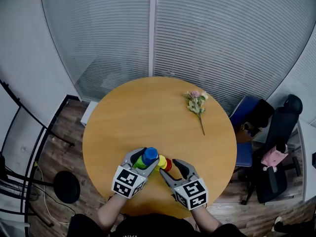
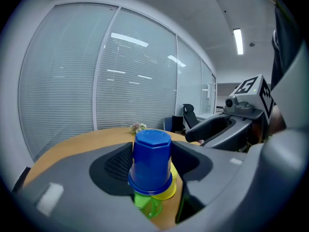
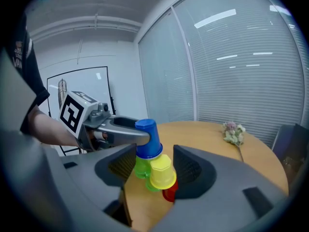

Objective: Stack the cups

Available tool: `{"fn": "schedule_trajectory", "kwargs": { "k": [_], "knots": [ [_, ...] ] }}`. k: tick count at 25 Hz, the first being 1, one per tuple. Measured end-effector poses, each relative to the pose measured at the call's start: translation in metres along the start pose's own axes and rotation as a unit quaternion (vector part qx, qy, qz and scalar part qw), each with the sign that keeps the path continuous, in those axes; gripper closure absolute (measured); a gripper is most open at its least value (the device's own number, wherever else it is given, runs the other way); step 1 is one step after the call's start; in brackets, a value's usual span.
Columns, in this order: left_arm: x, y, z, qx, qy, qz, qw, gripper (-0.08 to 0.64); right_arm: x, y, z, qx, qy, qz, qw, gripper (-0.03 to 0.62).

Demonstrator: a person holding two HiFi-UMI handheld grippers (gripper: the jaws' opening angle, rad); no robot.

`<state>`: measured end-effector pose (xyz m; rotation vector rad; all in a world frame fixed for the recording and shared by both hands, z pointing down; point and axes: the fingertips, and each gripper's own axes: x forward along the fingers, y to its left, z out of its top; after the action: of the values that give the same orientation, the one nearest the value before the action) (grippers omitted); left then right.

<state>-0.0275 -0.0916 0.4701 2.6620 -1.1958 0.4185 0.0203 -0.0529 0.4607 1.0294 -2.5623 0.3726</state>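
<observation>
Your left gripper [image 1: 144, 159] is clamped on the upturned blue cup [image 2: 151, 161], holding it over the green cup [image 3: 140, 167] near the table's [image 1: 148, 107] near edge. Whether it's seated yet, I can't tell. Your right gripper [image 3: 154, 169] stands open around the yellow cup [image 3: 162, 173], which sits on the red cup [image 3: 170, 194], and its pads aren't pressing. The two piles are just beside each other, so a jaw swinging sideways could knock yellow off red. Let blue go off-centre and it may tip the green one. This close to the edge, a toppled cup could roll off the table.
</observation>
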Motion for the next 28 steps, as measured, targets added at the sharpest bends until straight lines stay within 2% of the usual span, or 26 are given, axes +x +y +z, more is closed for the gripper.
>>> {"fn": "schedule_trajectory", "kwargs": {
  "k": [11,17,24,28],
  "knots": [
    [0.002,-0.002,-0.011,-0.005,0.002,-0.004,1.0000,0.304,-0.002,0.002,-0.001,0.008,-0.002,-0.013,1.000,0.360],
    [-0.006,-0.004,-0.007,-0.013,-0.013,-0.013,0.9997,0.284,-0.004,0.006,0.000,0.011,-0.006,-0.025,1.000,0.360],
    [-0.039,-0.002,-0.002,-0.023,-0.038,-0.021,0.9988,0.284,-0.009,0.022,-0.001,0.024,-0.022,-0.057,0.998,0.360],
    [-0.061,-0.003,0.001,-0.023,-0.054,-0.037,0.9976,0.285,-0.013,0.037,0.004,0.034,-0.050,-0.085,0.994,0.360]
  ]
}}
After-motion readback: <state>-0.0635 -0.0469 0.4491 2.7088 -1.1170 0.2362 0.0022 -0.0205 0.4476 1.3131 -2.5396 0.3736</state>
